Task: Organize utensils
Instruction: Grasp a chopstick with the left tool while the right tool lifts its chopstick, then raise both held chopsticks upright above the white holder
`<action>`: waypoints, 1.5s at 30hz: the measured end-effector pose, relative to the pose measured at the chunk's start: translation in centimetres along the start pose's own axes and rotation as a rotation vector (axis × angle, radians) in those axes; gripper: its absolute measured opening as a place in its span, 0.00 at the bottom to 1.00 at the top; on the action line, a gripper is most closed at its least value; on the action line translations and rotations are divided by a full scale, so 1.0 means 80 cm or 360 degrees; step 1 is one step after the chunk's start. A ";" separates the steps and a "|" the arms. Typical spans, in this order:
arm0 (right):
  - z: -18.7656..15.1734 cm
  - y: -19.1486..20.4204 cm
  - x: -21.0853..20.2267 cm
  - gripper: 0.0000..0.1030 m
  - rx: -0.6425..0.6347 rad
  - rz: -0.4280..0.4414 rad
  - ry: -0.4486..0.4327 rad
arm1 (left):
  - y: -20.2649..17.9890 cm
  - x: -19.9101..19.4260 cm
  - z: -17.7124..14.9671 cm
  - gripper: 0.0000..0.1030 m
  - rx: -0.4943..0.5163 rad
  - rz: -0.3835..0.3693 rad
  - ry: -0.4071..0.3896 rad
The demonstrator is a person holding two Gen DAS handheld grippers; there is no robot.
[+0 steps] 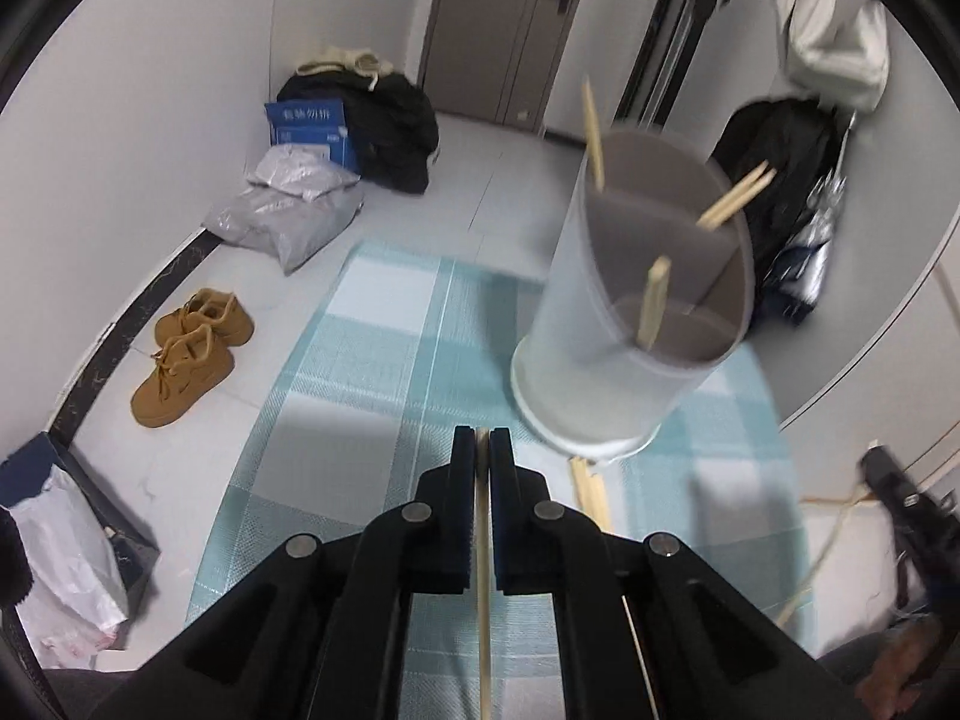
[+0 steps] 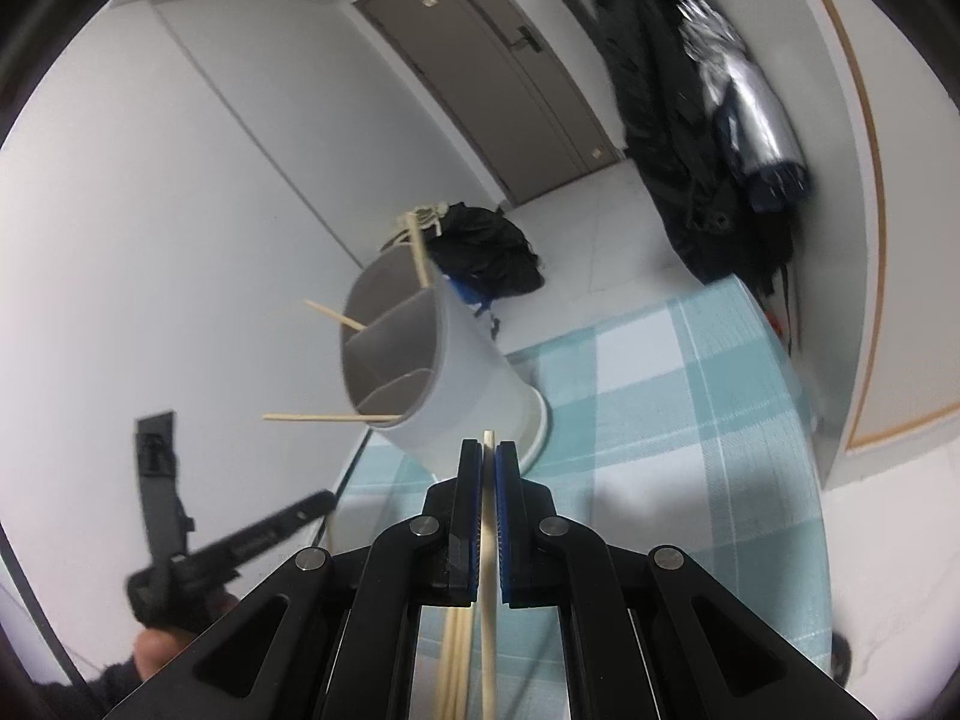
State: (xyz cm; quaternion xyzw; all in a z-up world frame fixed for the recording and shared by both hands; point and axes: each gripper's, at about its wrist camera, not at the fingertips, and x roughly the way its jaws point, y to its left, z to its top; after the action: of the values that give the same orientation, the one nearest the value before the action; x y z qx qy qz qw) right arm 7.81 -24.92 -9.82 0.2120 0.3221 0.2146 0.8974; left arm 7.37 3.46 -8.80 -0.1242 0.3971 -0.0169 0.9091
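On the checked cloth [image 1: 384, 360]: a white divided holder [image 1: 600, 324] stands at the far side of the table, its grey inside split into compartments.
Holder contents: pale wooden chopsticks [image 1: 735, 198] lean out of its compartments, one at the back rim, a pair at the right, one in the near section.
Loose sticks: a few more chopsticks [image 1: 591, 489] lie on the cloth at the holder's base.
Left gripper [image 1: 482, 441]: jaws clamped tight on a single chopstick [image 1: 483, 570] running lengthwise between the pads.
Right gripper [image 2: 489, 450]: jaws likewise pinched on one chopstick [image 2: 489, 570], its tip poking just past the fingertips; further sticks [image 2: 453, 660] show below the jaws.
Beyond the table: brown boots [image 1: 189, 354] on the floor by the wall.
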 end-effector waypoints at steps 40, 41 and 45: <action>-0.016 0.091 -0.048 0.03 -0.0261 -0.0079 -0.0180 | -0.063 -0.087 0.009 0.00 0.0314 -0.0142 -0.0257; -0.016 0.090 -0.049 0.03 -0.0256 -0.0070 -0.0181 | -0.066 -0.089 0.010 0.00 0.0322 -0.0145 -0.0257; -0.014 0.090 -0.054 0.03 -0.0252 -0.0044 -0.0187 | -0.075 -0.096 0.018 0.00 0.0339 -0.0166 -0.0280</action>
State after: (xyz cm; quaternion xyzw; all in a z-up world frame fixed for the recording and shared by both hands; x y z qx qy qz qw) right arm 2.26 -20.98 -4.76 0.1481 0.2538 0.2141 0.9315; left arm 3.53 -1.04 -0.91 -0.0486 0.3049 -0.0952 0.9464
